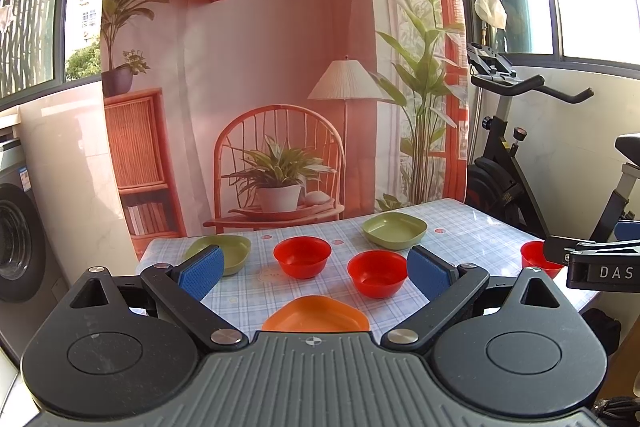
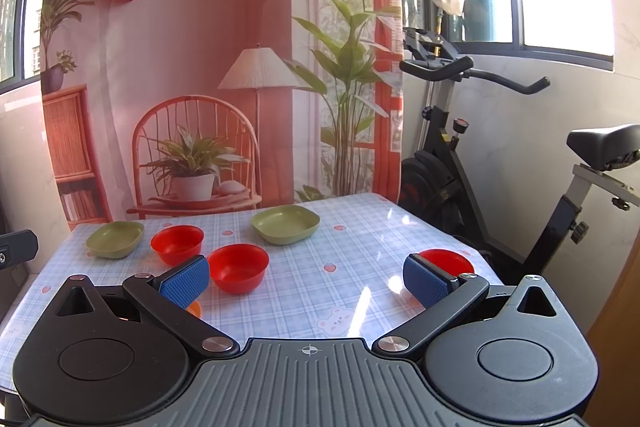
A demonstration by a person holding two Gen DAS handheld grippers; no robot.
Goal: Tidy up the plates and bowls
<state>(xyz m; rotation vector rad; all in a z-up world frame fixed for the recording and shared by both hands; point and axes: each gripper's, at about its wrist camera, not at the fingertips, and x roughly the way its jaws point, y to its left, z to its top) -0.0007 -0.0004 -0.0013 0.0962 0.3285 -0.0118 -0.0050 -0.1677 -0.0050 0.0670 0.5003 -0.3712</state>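
Six dishes sit scattered on the checked table (image 2: 352,235), none stacked, so I judge the sorting not yet begun. Largest first: a green plate (image 1: 394,230) lies toward the back right, another green plate (image 1: 230,251) at the back left, and an orange plate (image 1: 316,315) at the near edge under the left gripper (image 1: 316,273). Two red bowls (image 1: 302,256) (image 1: 377,272) stand mid-table, just apart; a third red bowl (image 2: 450,263) sits near the right edge beside the right gripper (image 2: 306,281). Both grippers hang above the cloth with fingers spread wide, holding nothing. Next, I reckon, one must drop over a rim and close. That lone bowl leaves little margin at the edge; the middle offers open cloth for stacking.
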